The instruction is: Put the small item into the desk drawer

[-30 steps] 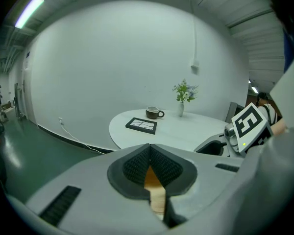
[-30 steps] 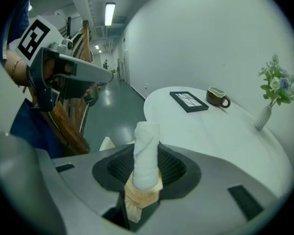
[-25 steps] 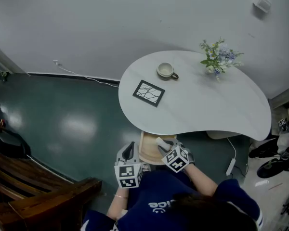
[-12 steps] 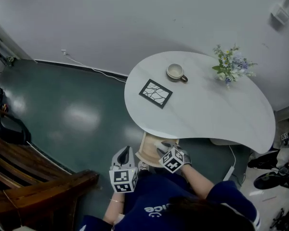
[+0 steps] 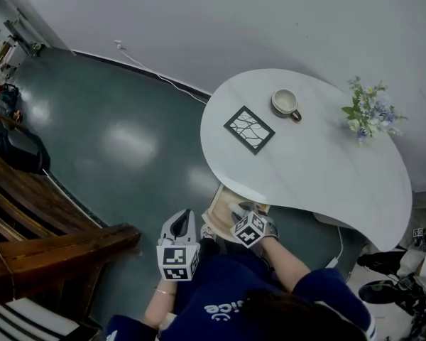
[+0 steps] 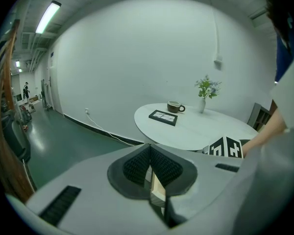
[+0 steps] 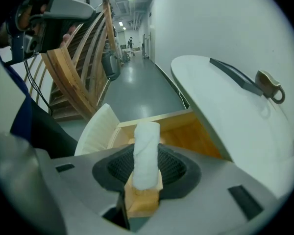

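The right gripper [image 7: 146,169] holds the white roll [image 7: 147,141] firmly between its jaws, just above the near part of the open wooden drawer [image 7: 198,133], where only bare wood shows. The left gripper [image 6: 150,174], at the left, has its jaws together.

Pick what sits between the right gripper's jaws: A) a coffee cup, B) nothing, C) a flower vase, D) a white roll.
D: the right gripper view shows the right gripper clamped on a white roll, with the open wooden drawer beyond it.
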